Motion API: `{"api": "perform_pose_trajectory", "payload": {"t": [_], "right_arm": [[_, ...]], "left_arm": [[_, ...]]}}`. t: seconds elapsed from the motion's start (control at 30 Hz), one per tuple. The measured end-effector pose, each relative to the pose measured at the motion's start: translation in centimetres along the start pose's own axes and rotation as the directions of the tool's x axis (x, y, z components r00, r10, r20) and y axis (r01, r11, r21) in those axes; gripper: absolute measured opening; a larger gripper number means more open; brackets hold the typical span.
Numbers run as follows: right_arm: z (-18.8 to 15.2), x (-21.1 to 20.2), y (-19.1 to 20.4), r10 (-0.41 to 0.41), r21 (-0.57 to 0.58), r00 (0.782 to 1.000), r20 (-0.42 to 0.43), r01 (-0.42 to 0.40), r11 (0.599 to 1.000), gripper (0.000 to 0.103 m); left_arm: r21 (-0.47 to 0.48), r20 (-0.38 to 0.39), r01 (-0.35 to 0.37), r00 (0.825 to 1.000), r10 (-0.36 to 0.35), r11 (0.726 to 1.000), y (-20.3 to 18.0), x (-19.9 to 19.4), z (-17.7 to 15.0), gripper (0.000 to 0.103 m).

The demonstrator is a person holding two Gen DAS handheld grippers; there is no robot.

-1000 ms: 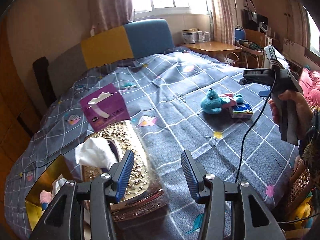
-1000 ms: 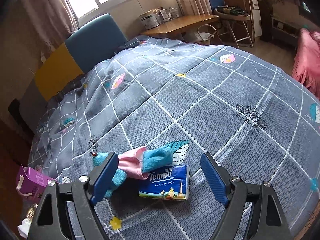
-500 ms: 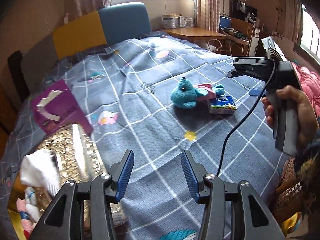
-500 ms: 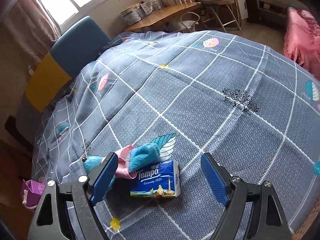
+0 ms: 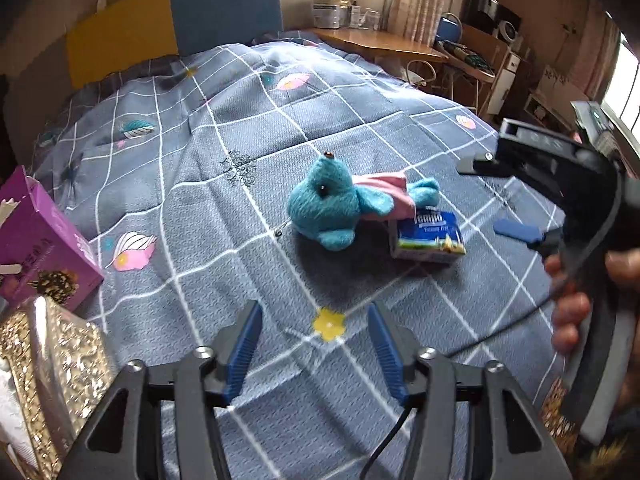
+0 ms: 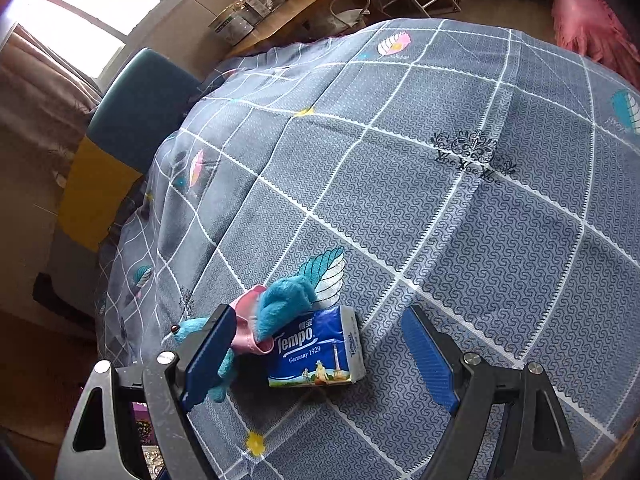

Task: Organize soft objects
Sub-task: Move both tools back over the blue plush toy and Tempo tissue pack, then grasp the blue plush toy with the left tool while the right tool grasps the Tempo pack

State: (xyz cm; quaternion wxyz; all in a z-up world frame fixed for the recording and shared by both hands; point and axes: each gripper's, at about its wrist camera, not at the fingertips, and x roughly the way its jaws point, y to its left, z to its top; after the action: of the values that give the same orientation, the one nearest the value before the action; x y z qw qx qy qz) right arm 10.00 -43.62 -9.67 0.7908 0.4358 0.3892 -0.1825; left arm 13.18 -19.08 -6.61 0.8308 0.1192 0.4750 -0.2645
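L wrist cam only: purple box at 9 o'clock, gold tissue holder at 8. L gripper jaws opening, nothing betw. them. Blue plush center on quilt, touching Tempo pack. R gripper wide open, pack betw. jaws, untouched.

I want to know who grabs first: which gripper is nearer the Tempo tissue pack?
Right gripper: the Tempo tissue pack sits between its open jaws. The left gripper, opening and empty, hangs back over bare quilt.
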Motion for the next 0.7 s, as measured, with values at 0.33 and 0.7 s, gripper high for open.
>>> {"api": "perform_pose_trajectory", "payload": {"t": [0.33, 0.7], "right_arm": [[-0.2, -0.4, 0.2, 0.051, 0.008, 0.999, -0.009, -0.051, 0.999, 0.086], [-0.4, 0.0, -0.1, 0.069, 0.022, 0.997, -0.029, -0.068, 0.997, 0.086]], "left_arm": [[-0.298, 0.050, 0.181, 0.983, -0.174, 0.937, 2.6, 3.8, 4.6, 0.083], [-0.357, 0.018, 0.172, 0.984, -0.177, 0.918, 2.7, 9.3, 7.8, 0.089]]}}
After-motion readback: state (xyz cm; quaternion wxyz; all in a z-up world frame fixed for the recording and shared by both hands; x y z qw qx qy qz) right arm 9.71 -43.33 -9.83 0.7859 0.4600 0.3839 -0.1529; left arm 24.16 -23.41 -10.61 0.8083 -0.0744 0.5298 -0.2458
